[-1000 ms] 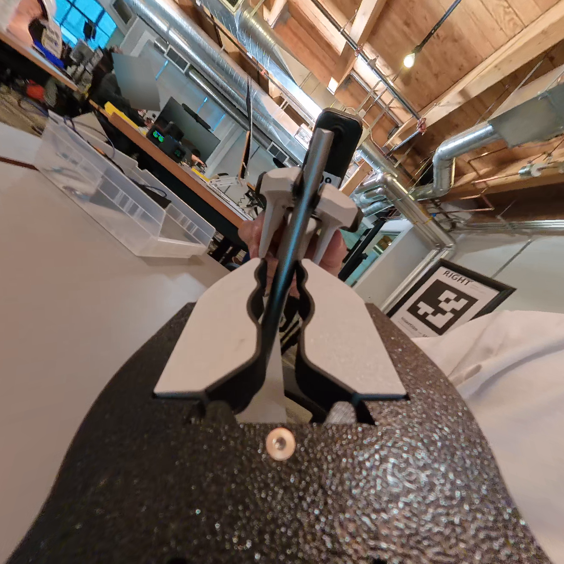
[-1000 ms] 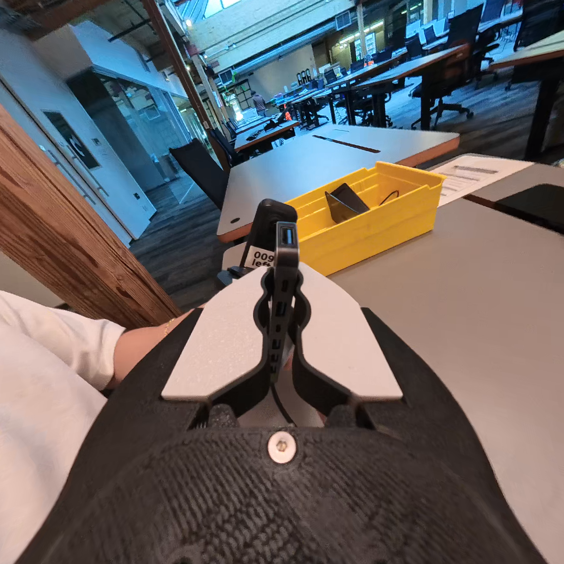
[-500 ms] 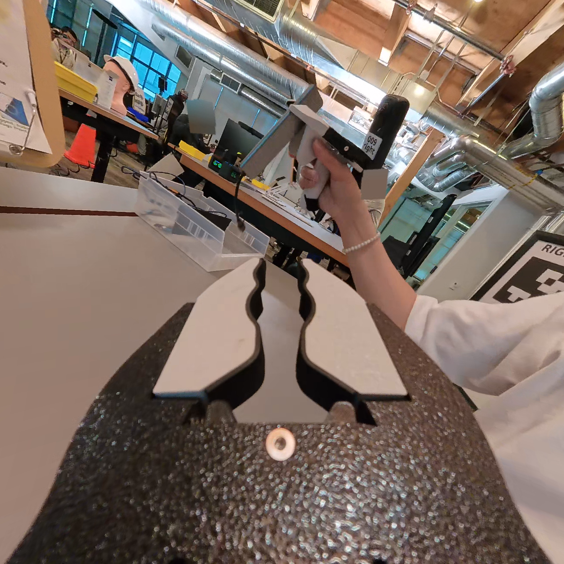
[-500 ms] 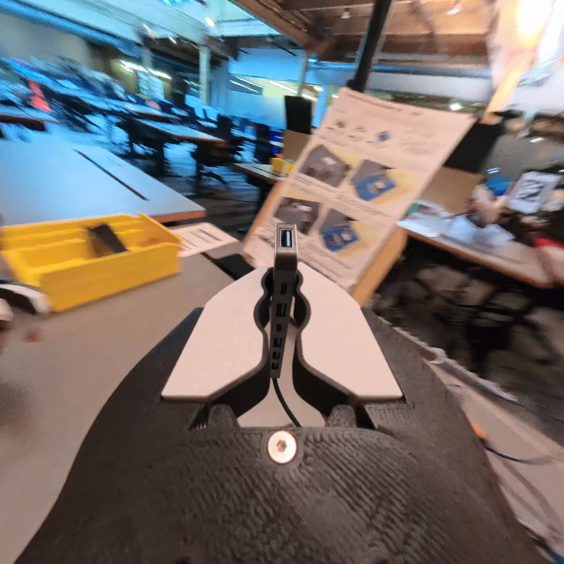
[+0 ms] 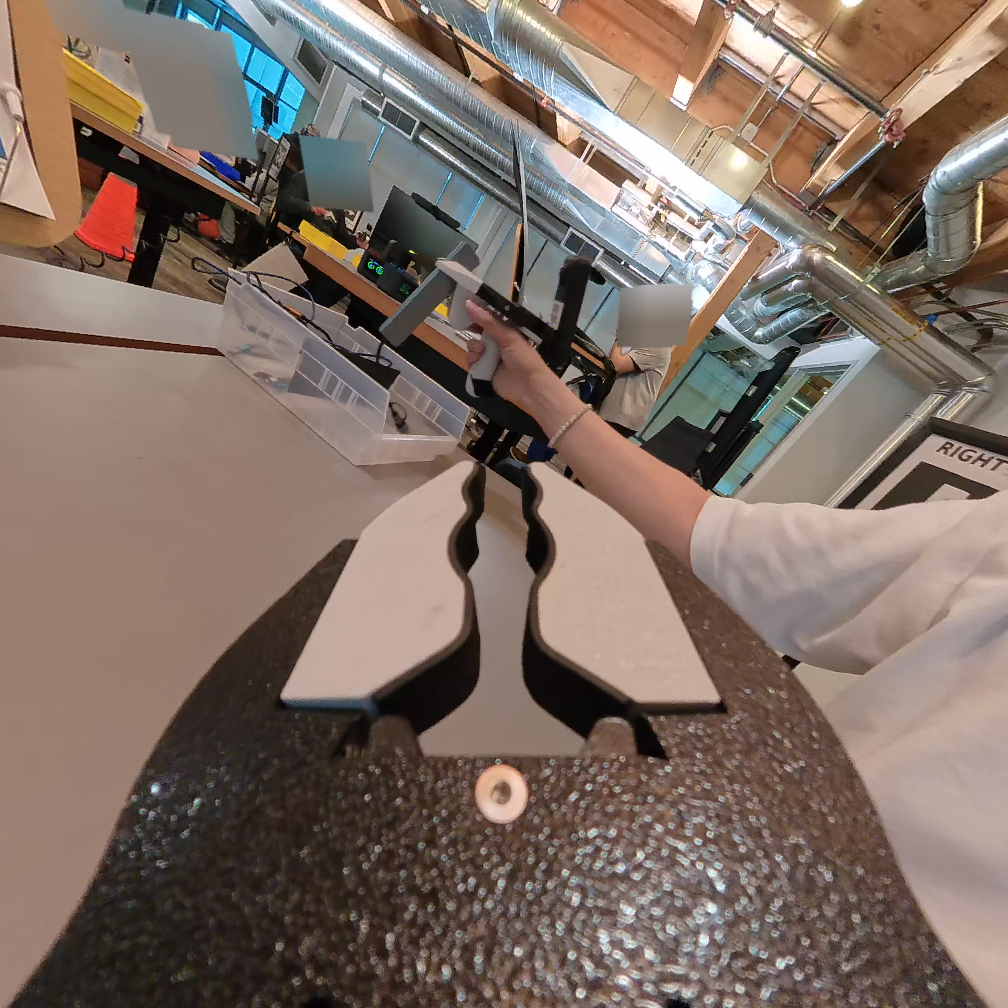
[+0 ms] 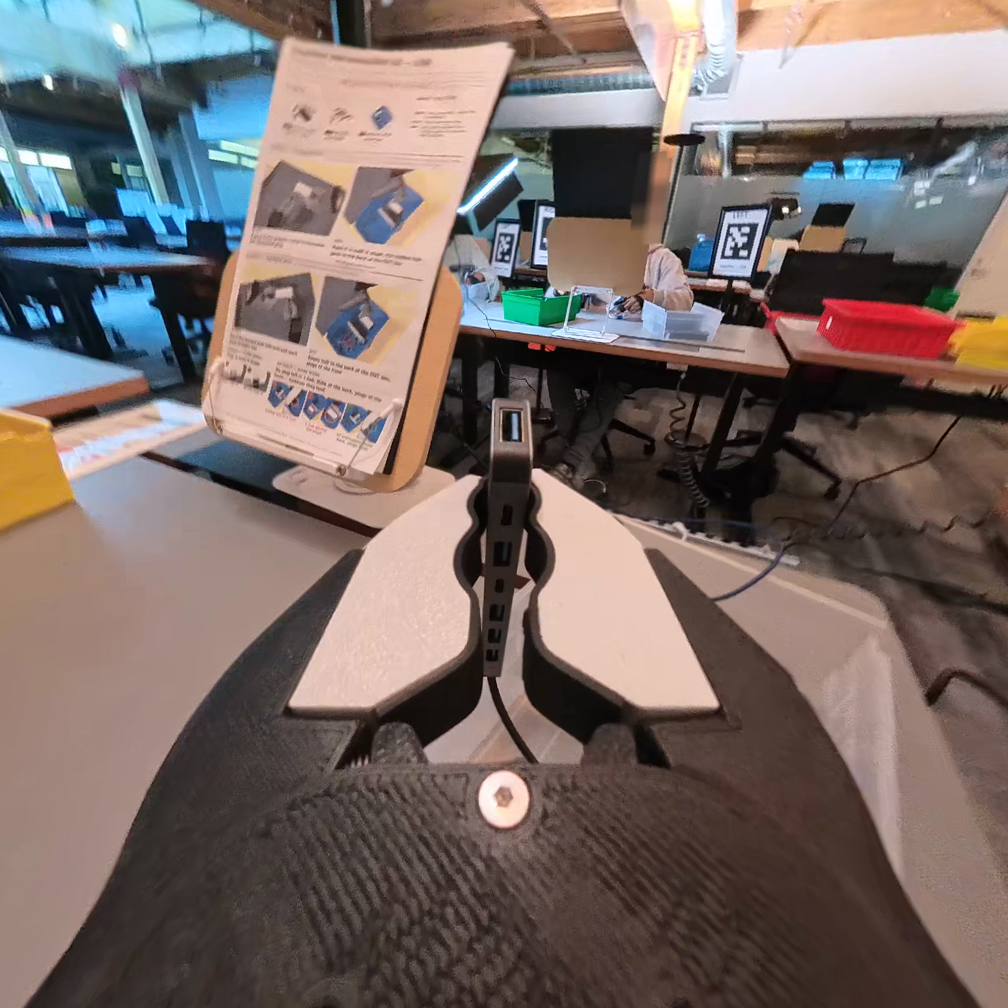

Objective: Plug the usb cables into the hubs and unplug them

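In the right wrist view my right gripper (image 6: 507, 483) is shut on a dark grey USB hub (image 6: 510, 436), held on edge with its ports facing up. The hub's black cable (image 6: 510, 720) runs back between the fingers. In the left wrist view my left gripper (image 5: 502, 483) is open and empty, low over the grey table (image 5: 109, 518). Farther off in that view, a hand holds the right gripper (image 5: 458, 283) with the hub (image 5: 417, 311) in the air above a clear plastic bin (image 5: 349, 382). No USB cable plug shows at either gripper.
The clear bin holds loose cables and a dark item. A printed sheet on a wooden stand (image 6: 354, 245) stands at the table's far edge. A yellow bin (image 6: 27, 469) sits at the left. A white sleeve (image 5: 873, 600) crosses the right side. Other desks and people are behind. The grippers' ends are close to 40 cm from one another.
One second ago both grippers held the hub. The left gripper has let go. The right gripper has swung away with the hub, up and over the clear bin.
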### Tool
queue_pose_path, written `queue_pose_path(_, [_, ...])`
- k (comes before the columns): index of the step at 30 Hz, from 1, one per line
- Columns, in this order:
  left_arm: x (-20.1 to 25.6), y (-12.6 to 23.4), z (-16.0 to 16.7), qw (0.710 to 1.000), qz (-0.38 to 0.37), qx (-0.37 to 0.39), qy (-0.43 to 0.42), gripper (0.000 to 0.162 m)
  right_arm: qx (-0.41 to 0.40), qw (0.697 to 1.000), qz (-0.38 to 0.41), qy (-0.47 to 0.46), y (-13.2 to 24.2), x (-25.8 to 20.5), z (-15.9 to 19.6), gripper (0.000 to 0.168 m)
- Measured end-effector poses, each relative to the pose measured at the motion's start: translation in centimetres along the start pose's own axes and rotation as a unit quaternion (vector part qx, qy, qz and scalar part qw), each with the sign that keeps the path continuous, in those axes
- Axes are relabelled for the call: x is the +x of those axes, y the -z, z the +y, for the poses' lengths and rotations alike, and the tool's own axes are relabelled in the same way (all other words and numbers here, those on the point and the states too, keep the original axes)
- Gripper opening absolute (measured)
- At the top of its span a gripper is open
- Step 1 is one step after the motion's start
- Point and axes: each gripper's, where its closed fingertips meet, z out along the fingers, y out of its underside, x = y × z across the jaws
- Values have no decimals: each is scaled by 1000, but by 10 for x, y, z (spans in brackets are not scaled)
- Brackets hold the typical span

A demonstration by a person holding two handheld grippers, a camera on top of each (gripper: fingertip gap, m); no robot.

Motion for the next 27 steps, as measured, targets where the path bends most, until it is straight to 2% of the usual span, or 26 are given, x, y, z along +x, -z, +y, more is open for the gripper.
queue_pose_path(6, [-2,-6,10,1000,4,-17,10,11,-10,983,63,-173,-12,42,46,11])
queue_pose_path(11, [-6,-8,15,1000,3,-26,16,10,-71,959,110,-251,-20,66,94,11])
queue_pose_path(16, [-13,-6,18,999,-1,-24,31,10,-138,940,162,-266,-18,86,137,12])
queue_pose_path(21, [-16,-6,20,999,-2,-26,35,9,-122,932,171,-297,-15,97,144,12])
queue_pose_path(27, [-15,-6,19,999,-1,-27,35,9,-177,936,204,-225,-1,107,151,22])
